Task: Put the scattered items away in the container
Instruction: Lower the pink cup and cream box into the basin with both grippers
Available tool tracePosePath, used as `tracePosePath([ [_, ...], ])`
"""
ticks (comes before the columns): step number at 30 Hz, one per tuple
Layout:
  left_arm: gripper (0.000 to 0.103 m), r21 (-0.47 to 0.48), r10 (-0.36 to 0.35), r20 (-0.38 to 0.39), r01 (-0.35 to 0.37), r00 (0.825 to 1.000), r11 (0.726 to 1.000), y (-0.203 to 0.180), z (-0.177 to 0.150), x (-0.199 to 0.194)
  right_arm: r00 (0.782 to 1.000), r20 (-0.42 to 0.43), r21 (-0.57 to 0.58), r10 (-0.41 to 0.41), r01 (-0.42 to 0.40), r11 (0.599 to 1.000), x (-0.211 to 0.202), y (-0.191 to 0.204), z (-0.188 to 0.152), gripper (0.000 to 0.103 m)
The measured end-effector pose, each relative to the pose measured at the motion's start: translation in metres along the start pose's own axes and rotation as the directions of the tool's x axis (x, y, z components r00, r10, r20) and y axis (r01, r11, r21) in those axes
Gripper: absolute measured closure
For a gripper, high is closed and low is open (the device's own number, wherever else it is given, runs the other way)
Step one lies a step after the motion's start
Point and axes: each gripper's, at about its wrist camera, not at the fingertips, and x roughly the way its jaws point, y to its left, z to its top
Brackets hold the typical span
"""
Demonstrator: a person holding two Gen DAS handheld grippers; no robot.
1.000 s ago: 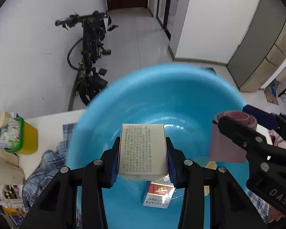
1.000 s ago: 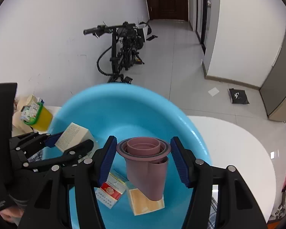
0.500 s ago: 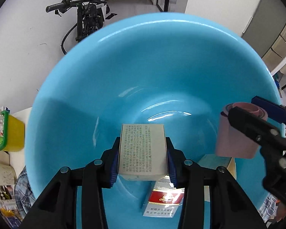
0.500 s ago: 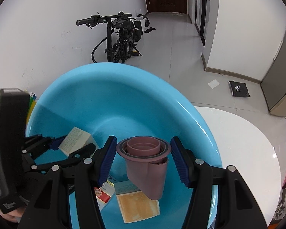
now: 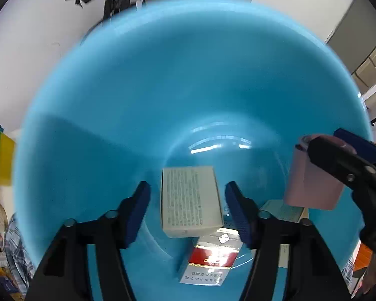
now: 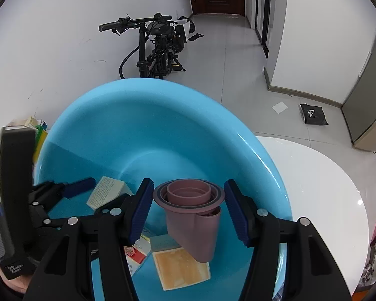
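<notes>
While its jaws are opening, the left gripper (image 5: 188,209) has a pale printed box (image 5: 191,200) between its pads, gaps showing on both sides. Beneath lie a red cigarette pack (image 5: 210,258) and an orange-faced packet (image 6: 181,266) on the blue basin (image 6: 107,135) floor. Alongside, the right gripper (image 6: 188,209) clasps a mauve collapsible cup (image 6: 191,215) over the basin. Beyond, a bicycle (image 6: 158,47) leans against the wall.

Your left gripper (image 5: 188,209) and right gripper (image 6: 189,212) share one build: black plastic linkage arms pinned with round silver screws, ribbed dark-blue pads (image 5: 135,213) on the fingers, and small white lettering on the left one's black handle.
</notes>
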Motion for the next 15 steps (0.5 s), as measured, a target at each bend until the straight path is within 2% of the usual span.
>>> tracePosePath([
  [1, 0.036, 0.008, 0.009, 0.010, -0.009, 1.000, 1.000, 0.000, -0.001, -0.006, 1.000, 0.003, -0.001, -0.001, 0.001, 1.000, -0.002, 0.001, 0.000, 0.046],
  [3, 0.029, 0.021, 0.012, 0.014, -0.013, 1.000, 1.000, 0.000, -0.002, -0.016, 1.000, 0.008, -0.003, -0.003, 0.003, 1.000, -0.006, 0.003, 0.002, 0.046],
  [4, 0.021, 0.029, 0.014, 0.020, -0.015, 1.000, 0.999, 0.000, -0.003, -0.023, 1.000, 0.011, -0.003, -0.003, 0.003, 1.000, -0.008, 0.005, 0.002, 0.046],
  [8, 0.020, 0.037, 0.028, 0.068, -0.031, 0.997, 0.999, 0.010, -0.011, -0.052, 1.000, 0.017, -0.014, 0.004, -0.004, 1.000, -0.013, 0.014, 0.007, 0.046],
  [11, 0.020, 0.015, 0.013, 0.087, -0.014, 0.996, 1.000, 0.036, 0.003, -0.066, 1.000, 0.017, -0.017, 0.003, -0.002, 1.000, -0.011, 0.022, 0.009, 0.046],
  [15, 0.020, -0.001, 0.016, 0.118, -0.016, 0.993, 1.000, 0.043, 0.007, -0.086, 1.000, 0.004, -0.025, -0.003, 0.003, 1.000, -0.002, 0.030, 0.008, 0.046],
])
